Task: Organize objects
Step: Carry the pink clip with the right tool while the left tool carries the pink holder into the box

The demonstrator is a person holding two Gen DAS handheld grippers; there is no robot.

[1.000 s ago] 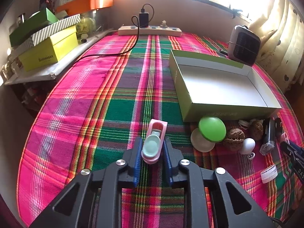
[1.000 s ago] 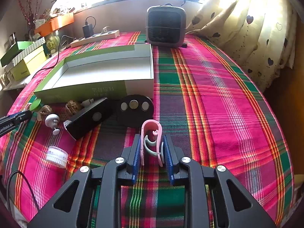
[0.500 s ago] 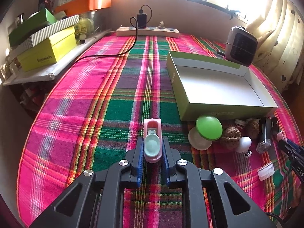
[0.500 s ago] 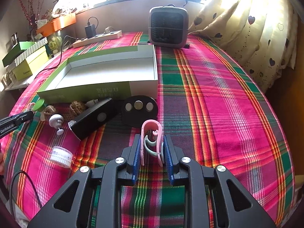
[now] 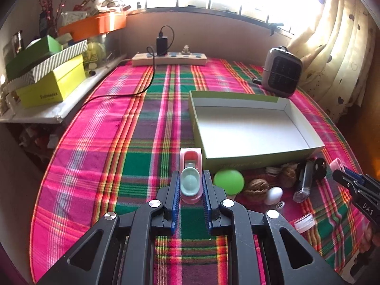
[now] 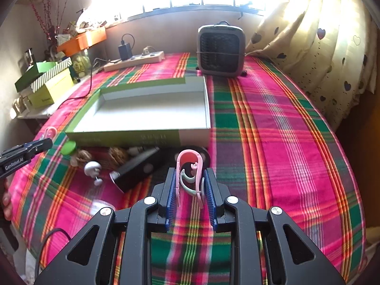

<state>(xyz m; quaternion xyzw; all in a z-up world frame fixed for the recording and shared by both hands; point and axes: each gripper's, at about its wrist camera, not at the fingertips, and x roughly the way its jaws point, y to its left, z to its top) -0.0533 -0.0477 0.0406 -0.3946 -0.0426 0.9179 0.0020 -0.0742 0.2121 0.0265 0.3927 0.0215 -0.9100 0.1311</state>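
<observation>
Far ahead of the gripper: power strip (image 5: 169, 59) with black charger (image 5: 162, 44) sitting by the wall, small heater (image 6: 221, 50) standing ahead-right, boxes (image 5: 51, 84) stacking up left.

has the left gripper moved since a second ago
Yes. The left gripper, shut on a pink clip, has risen toward the green box; the clip's tip now overlaps the box's near corner.

Left tool (image 5: 190, 187) clamped on a pink clip; right tool (image 6: 190, 185) clamped on another; both angled downward.
</observation>
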